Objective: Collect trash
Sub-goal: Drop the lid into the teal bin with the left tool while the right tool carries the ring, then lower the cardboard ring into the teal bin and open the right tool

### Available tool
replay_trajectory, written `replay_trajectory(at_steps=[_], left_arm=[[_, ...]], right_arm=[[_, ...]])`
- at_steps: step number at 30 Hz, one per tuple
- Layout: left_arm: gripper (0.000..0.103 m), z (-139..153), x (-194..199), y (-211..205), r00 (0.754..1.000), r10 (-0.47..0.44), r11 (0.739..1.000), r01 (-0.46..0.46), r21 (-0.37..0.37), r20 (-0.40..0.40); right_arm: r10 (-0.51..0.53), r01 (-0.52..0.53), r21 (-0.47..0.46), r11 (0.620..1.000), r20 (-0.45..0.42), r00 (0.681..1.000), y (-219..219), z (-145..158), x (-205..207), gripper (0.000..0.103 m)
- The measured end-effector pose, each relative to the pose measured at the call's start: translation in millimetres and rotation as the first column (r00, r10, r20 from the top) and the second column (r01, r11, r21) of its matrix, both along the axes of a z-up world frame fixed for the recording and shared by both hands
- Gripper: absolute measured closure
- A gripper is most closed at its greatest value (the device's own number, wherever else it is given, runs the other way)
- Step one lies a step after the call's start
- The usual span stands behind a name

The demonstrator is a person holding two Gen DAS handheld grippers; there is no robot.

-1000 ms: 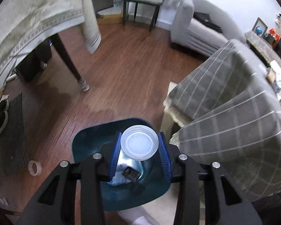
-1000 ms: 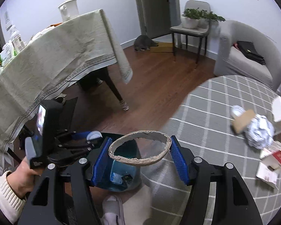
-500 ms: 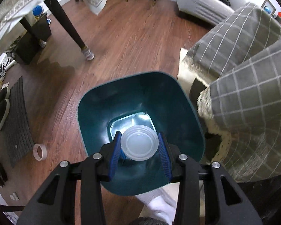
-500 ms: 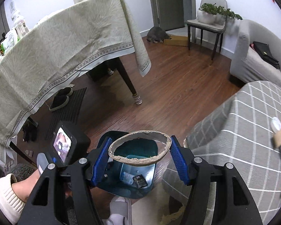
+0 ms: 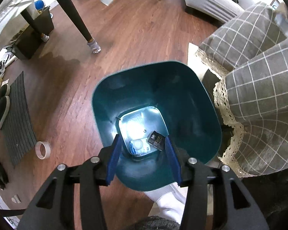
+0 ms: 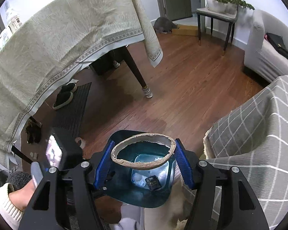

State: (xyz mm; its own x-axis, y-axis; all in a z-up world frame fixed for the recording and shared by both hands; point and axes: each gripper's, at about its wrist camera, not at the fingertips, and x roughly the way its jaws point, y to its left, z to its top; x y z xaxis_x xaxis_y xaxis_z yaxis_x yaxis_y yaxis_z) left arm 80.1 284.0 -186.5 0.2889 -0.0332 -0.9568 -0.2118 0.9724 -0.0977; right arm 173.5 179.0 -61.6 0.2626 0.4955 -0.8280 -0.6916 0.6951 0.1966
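Note:
A teal trash bin (image 5: 182, 88) stands on the wood floor beside the checked-cloth table. My left gripper (image 5: 143, 153) hangs open and empty over the bin's mouth. A clear plastic lid (image 5: 138, 145) and a small black packet (image 5: 156, 140) lie at the bottom. My right gripper (image 6: 143, 163) is shut on a torn brown cardboard ring (image 6: 128, 163) and holds it just above the bin (image 6: 136, 195). The lid (image 6: 138, 177) and packet (image 6: 153, 183) show through the ring.
A grey checked cloth with lace edge (image 5: 259, 99) hangs right of the bin. A dining table leg (image 5: 80, 25), a tape roll (image 5: 42, 149), a dark mat with slippers (image 5: 15, 118) and a foot in a white sock (image 5: 167, 203) are around it.
My left gripper opened and the clear lid dropped into the bin. My right gripper moved over the bin with the cardboard ring still in it.

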Motion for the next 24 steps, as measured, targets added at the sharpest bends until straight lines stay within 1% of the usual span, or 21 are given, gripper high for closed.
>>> replay_trajectory(at_steps=[2,5,10,13,17,20,24], left_arm=[[0.053,7,-2,5,1.0,0.011,1.0,-0.012,0.005,0.02],[0.053,24,-5,12,0.997,0.027,1.0,-0.028,0.013,0.076],[0.056,56,-11,24,0.982,0.07,0.997,-0.075,0.021,0.176],[0.061,74,-15,27,0.97,0.09,0.995,-0.096,0.014,0.227],[0.066,95,-19,26,0.954,0.093,0.994,-0.107,0.033,0.286],[0.07,108,-22,24,0.94,0.097,0.994,-0.11,0.022,0.327],[0.075,125,-26,23,0.923,0.093,0.994,-0.108,0.019,0.373]], right_arm=[[0.001,-0.001,-0.014,1.0,-0.012,1.0,5,-7,1,0.039],[0.005,-0.006,-0.037,0.999,-0.031,0.999,11,-19,1,0.039],[0.019,-0.024,-0.076,0.997,-0.062,0.998,22,-42,-1,0.039],[0.03,-0.04,-0.107,0.993,-0.086,0.996,29,-57,-4,0.039],[0.054,-0.069,-0.146,0.987,-0.11,0.992,37,-77,-9,0.039],[0.06,-0.085,-0.168,0.982,-0.148,0.987,41,-96,-13,0.039],[0.088,-0.119,-0.217,0.969,-0.146,0.985,44,-111,-20,0.039]])
